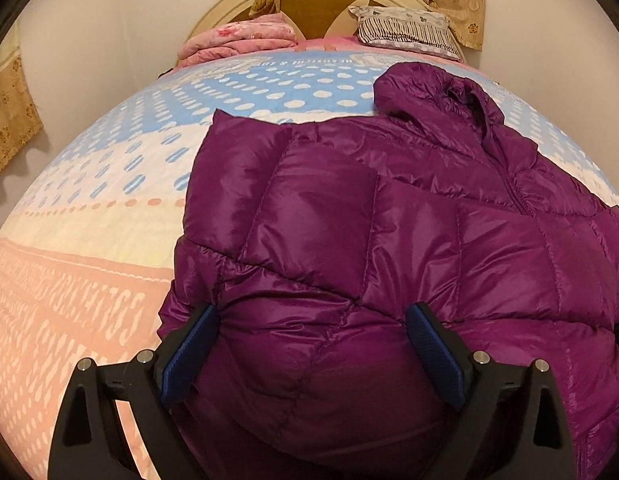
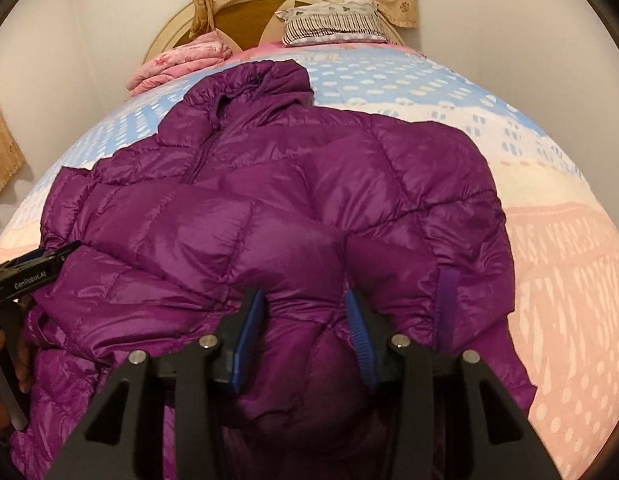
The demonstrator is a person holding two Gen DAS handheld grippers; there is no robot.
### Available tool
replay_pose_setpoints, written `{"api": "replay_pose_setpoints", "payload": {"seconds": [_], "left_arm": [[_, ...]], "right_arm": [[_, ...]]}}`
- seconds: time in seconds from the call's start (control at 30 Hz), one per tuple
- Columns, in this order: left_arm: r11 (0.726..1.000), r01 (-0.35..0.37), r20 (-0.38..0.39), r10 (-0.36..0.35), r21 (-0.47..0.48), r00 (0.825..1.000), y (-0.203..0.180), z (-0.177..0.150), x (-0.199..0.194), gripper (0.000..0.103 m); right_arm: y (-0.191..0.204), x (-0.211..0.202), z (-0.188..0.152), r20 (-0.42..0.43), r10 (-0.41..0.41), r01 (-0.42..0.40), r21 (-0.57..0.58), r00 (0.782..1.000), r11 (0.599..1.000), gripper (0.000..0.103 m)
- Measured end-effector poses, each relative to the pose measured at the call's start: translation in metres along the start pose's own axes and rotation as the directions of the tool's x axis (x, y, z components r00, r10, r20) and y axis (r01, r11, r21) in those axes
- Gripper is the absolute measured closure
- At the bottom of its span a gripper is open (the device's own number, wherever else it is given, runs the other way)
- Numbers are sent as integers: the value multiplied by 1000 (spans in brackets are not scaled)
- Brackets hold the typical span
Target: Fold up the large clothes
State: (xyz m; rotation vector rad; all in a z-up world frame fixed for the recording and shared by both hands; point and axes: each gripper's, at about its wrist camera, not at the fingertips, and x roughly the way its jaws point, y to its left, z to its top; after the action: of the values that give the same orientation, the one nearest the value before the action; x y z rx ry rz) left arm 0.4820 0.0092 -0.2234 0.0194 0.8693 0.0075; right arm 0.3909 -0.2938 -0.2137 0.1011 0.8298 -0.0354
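A shiny purple puffer jacket (image 1: 389, 216) lies on the bed, hood toward the headboard, both sleeves folded in over the front. It also fills the right wrist view (image 2: 277, 208). My left gripper (image 1: 313, 320) is wide open, its blue pads on either side of a puffed part of the lower left hem. My right gripper (image 2: 305, 304) is partly closed, its blue pads pressing a bunch of jacket fabric at the lower right hem. The left gripper's body (image 2: 29, 272) shows at the left edge of the right wrist view.
The bed sheet (image 1: 109, 208) has blue, cream and pink bands with dots. A folded pink blanket (image 1: 245, 40) and a striped pillow (image 1: 405, 28) lie at the round headboard (image 1: 321, 12). Walls and beige curtains (image 1: 9, 120) surround the bed.
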Motion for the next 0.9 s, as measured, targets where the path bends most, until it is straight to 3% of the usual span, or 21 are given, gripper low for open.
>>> {"api": "replay_pose_setpoints", "payload": {"seconds": [0.9], "left_arm": [[1000, 11, -8, -11, -13, 1000, 2, -2, 3, 5]], "right_arm": [[8, 5, -3, 8, -49, 49, -33, 999, 998, 57]]}}
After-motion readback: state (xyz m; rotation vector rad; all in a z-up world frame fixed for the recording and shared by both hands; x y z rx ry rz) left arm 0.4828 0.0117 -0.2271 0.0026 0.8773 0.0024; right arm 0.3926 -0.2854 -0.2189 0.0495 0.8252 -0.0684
